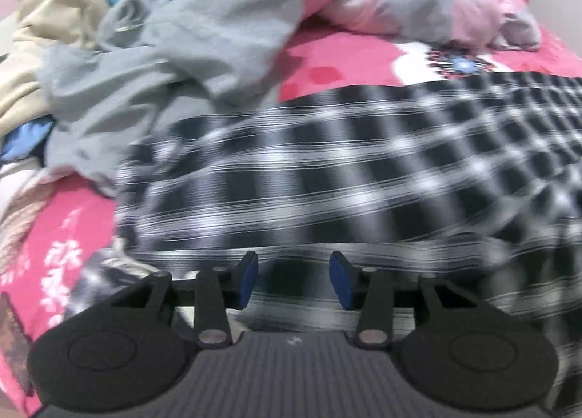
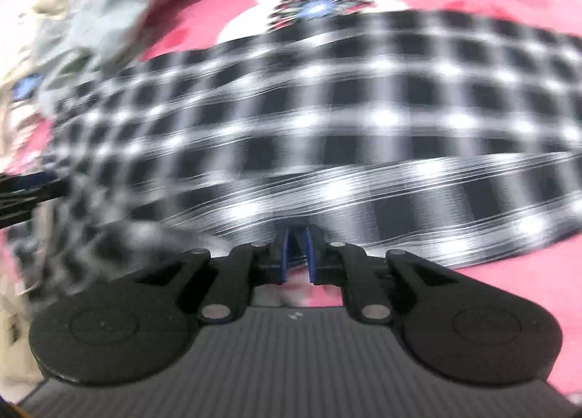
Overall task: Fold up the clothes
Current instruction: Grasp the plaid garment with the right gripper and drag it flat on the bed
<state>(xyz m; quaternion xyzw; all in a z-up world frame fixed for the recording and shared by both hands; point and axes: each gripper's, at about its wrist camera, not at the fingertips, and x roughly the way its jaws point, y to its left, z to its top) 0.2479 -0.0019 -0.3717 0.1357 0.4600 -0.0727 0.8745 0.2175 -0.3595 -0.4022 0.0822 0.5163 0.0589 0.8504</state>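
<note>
Pink bed sheet (image 2: 509, 290) under checked shirt (image 2: 327, 108), spread flat. Left hand-held gripper (image 1: 294, 281) open above it; right hand-held gripper (image 2: 297, 254) pinching its near edge. We judge it soft, light; grip at hem corners.

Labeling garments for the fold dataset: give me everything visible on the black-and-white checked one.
The checked garment is woven-looking cloth in black, white and grey plaid, spread mostly flat across the pink floral bedspread, with a folded layer along its near edge. Motion blur hides seams and buttons. A grey garment overlaps its left end. The right gripper has its fingers nearly together at the near edge; whether they pinch the cloth cannot be told. The left gripper is open over it.
</note>
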